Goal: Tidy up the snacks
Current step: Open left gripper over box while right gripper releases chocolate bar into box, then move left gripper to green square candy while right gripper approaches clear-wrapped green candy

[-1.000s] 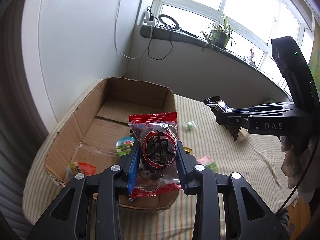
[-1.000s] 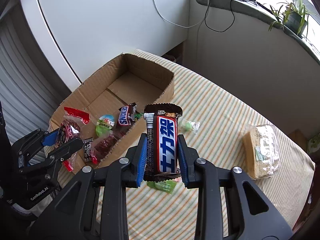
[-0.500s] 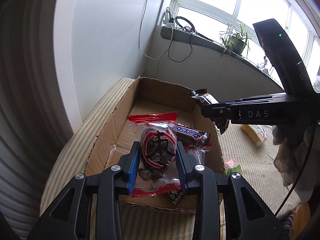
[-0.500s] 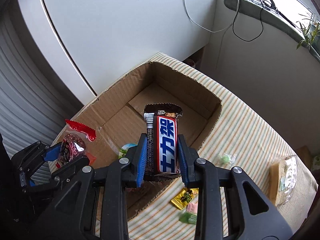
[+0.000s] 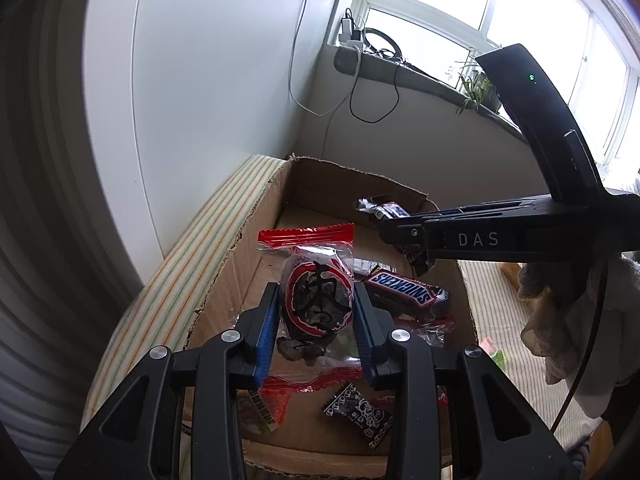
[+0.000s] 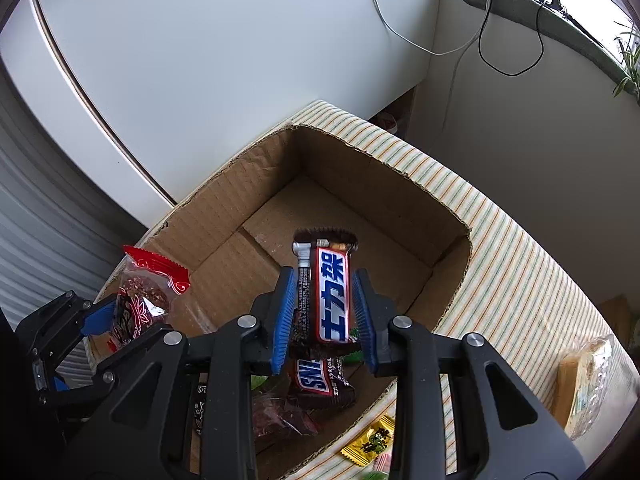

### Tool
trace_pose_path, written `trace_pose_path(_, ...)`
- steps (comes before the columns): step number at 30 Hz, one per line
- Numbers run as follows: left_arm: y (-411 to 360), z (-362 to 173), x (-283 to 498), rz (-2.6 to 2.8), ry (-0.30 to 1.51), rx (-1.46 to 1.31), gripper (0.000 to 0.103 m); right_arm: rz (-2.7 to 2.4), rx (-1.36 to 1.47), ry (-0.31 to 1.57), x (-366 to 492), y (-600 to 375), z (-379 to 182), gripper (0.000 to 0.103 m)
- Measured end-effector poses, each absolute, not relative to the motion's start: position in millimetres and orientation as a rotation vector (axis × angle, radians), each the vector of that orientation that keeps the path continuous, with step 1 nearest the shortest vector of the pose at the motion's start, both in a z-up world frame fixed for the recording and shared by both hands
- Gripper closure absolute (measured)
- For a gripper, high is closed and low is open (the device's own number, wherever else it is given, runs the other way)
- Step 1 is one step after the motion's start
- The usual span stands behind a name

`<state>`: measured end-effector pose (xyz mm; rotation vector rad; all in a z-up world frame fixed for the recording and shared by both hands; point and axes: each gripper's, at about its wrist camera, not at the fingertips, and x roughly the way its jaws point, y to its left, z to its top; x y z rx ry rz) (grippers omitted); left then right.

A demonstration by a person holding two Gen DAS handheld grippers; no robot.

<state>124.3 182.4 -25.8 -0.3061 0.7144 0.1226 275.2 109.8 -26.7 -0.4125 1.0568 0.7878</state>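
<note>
Since a second ago both grippers have been travelling from over the striped tablecloth (image 6: pixel 520 280) to above the cardboard box (image 6: pixel 248 200), and each is now hovering inside its torn rim. The left gripper (image 5: pixel 316 320) is clamping a clear red-ended jerky packet (image 5: pixel 316 296) above the near end, where a Snickers bar (image 5: pixel 404 290) and a small black candy (image 5: pixel 358 410) are lying, while the right gripper (image 6: pixel 324 316) is squeezing a Chinese-label Snickers bar (image 6: pixel 330 292) over the box's right side. The far half of the box floor is showing bare cardboard, and a yellow candy (image 6: pixel 370 442) and a wrapped cake (image 6: pixel 586 384) are lying on the cloth outside the right wall.
</note>
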Motion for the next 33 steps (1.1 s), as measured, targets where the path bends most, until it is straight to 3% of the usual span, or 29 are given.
trace_pose_path(4,179.9,-26.9,125.9,0.126,0.718,-0.305,0.067,0.787,-0.402,1.046,274.9,105.4,-23.2,0.063)
trace_pose_path(6,178.8,-26.0,125.6,0.130,0.714,-0.304,0.059,0.791,-0.392,1.043,274.2,101.7,-20.0,0.063)
trace_pose_path(22,157.5,-11.0,107.5,0.108,0.691,-0.307,0.059,0.810,-0.338,1.005,257.7,28.7,3.7,0.063)
trace_pose_path(33,125.9,-2.7,91.9,0.054,0.676,-0.311,0.059,0.797,-0.371,1.063,243.6,-35.2,-23.8,0.063)
